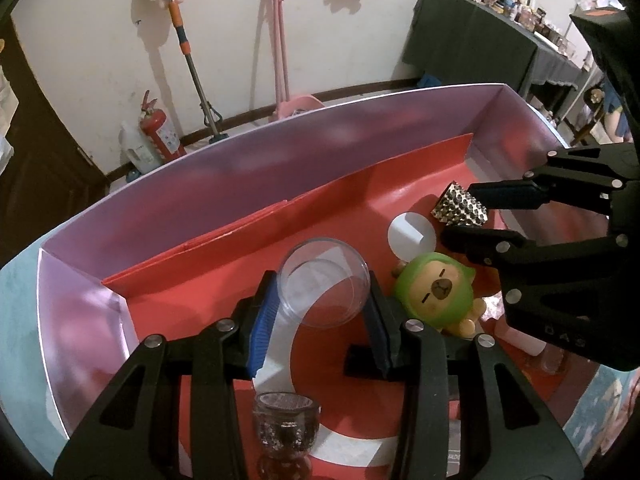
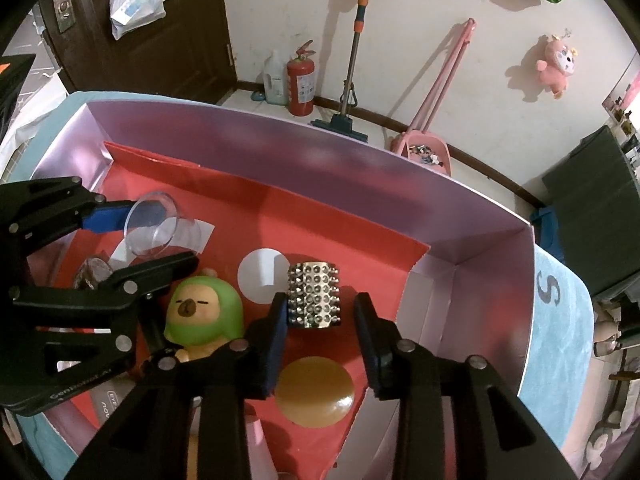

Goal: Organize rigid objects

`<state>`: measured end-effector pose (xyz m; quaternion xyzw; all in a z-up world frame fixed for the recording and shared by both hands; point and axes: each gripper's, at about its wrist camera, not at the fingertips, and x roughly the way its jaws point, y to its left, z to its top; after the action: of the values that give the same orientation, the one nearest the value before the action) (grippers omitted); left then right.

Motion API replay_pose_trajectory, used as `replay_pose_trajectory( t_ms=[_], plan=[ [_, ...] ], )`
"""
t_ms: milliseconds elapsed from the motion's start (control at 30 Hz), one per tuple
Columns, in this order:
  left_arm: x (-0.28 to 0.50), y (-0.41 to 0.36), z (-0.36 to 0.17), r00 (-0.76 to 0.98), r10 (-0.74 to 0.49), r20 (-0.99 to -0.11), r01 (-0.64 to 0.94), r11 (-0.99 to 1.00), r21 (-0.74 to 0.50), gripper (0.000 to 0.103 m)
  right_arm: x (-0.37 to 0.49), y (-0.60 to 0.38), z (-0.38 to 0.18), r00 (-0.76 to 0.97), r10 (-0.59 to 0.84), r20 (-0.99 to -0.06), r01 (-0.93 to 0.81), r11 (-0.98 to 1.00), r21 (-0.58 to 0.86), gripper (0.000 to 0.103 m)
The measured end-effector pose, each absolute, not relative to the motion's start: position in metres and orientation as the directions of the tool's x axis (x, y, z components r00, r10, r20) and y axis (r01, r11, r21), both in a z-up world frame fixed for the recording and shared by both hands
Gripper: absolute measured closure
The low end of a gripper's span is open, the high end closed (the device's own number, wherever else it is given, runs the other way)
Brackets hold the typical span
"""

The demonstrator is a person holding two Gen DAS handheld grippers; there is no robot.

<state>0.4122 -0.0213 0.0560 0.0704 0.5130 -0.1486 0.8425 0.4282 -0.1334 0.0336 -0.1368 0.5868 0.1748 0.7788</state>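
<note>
A clear plastic cup sits tilted between the fingers of my left gripper, inside a box with a red floor and pale purple walls. The fingers stand at both sides of the cup; the same cup shows in the right wrist view. A silver studded cylinder stands on the red floor between the tips of my open right gripper; its left finger is at the cylinder, its right finger apart. A green-hooded capybara toy lies between the two grippers.
A dark glittery glass stands below the left gripper. A tan round disc lies under the right gripper. Pink objects lie at the box's near edge. A blue cloth lies under the box.
</note>
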Motion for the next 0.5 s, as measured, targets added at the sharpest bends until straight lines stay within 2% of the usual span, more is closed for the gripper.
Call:
replay_pose_trajectory(
  t_ms=[100,167,300,367,500],
  plan=[
    [0.411,-0.02,0.058,0.426,-0.19,-0.885,0.325,0.945,-0.046,0.058,0.429,-0.134,0.032,0.249,0.114,-0.962,-0.432,0.902,-0.005,0.066],
    [0.409,-0.019,0.059,0.436,-0.191,-0.88,0.324,0.945,-0.045,0.05,0.429,-0.135,0.032,0.25,0.115,-0.962,-0.432,0.902,-0.004,0.066],
    [0.405,-0.019,0.062,0.449,-0.195,-0.872,0.323,0.945,-0.045,0.049,0.427,-0.136,0.034,0.253,0.118,-0.96,-0.432,0.902,-0.003,0.065],
    [0.404,-0.017,0.063,0.45,-0.197,-0.871,0.313,0.948,-0.053,0.049,0.426,-0.137,0.037,0.262,0.121,-0.958,-0.435,0.9,-0.005,0.056],
    [0.399,-0.014,0.067,0.453,-0.204,-0.868,0.305,0.95,-0.065,0.049,0.421,-0.138,0.046,0.283,0.125,-0.951,-0.432,0.902,-0.011,0.054]
  ],
)
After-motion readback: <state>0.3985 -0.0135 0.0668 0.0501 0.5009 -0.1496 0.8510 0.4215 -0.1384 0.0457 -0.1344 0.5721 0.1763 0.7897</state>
